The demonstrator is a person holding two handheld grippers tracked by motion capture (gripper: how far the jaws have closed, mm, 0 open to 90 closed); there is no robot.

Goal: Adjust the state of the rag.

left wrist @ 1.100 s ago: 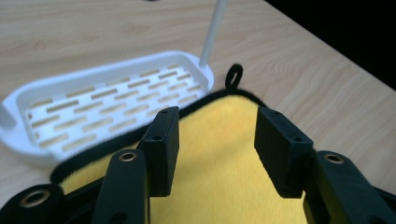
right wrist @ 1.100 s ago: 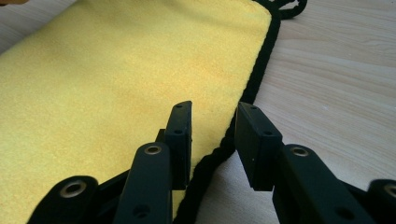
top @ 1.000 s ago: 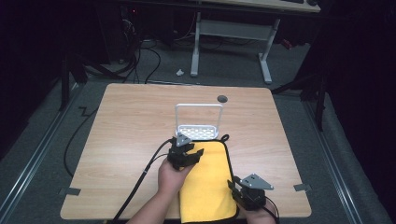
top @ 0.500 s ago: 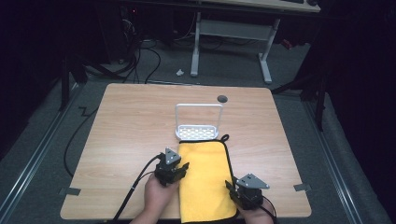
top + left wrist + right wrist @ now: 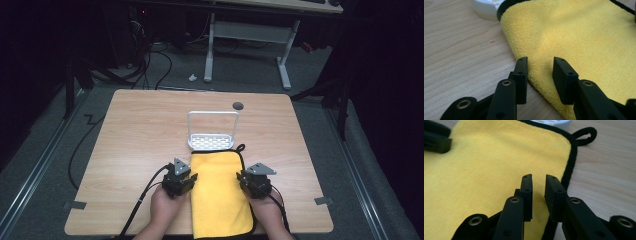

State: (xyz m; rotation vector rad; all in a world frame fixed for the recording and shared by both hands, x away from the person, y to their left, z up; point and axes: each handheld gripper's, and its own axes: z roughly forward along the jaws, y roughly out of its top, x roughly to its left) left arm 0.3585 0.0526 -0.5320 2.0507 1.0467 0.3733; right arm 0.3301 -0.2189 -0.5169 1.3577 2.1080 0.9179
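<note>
Low over the table, the left gripper (image 5: 186,179) and right gripper (image 5: 250,181) are held with jaws parted at opposite side edges of the yellow towel (image 5: 218,192).

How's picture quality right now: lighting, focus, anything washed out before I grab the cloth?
High view: table evenly lit, surroundings dark, slightly soft. Left gripper view: yellow cloth sharp in its pile, left gripper jaws open, near arms blurred. Right gripper view: cloth nap smoother, right gripper jaws slightly blurred; white rack washed out at top.
</note>
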